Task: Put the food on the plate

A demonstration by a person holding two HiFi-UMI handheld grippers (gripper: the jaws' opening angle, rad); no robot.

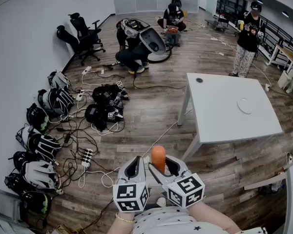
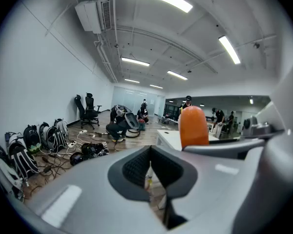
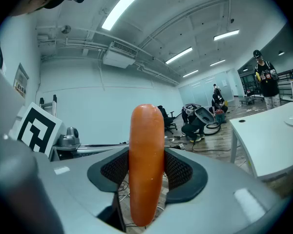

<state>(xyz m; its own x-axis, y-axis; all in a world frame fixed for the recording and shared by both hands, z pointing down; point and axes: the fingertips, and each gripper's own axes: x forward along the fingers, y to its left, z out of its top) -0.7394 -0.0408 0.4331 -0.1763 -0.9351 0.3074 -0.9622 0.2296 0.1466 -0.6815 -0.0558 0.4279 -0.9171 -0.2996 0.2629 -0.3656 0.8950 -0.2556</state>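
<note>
An orange sausage [image 3: 146, 145] stands upright between the pads of my right gripper [image 3: 146, 173], which is shut on it. In the head view the sausage [image 1: 158, 158] pokes up from the right gripper [image 1: 162, 168], close to my body and above the wooden floor. My left gripper [image 1: 136, 167] sits right beside it, its jaws together with nothing between them. In the left gripper view, the left gripper [image 2: 150, 172] has its pads meeting, and the sausage [image 2: 193, 126] rises at the right. A small white plate [image 1: 244, 106] lies on the white table [image 1: 219, 118], far ahead to the right.
Backpacks and helmets [image 1: 41, 145] line the left wall, with cables and a power strip [image 1: 87, 157] on the floor. Office chairs [image 1: 83, 35] stand at the back left. People crouch around equipment [image 1: 146, 40] far off; one person [image 1: 248, 38] stands behind the table.
</note>
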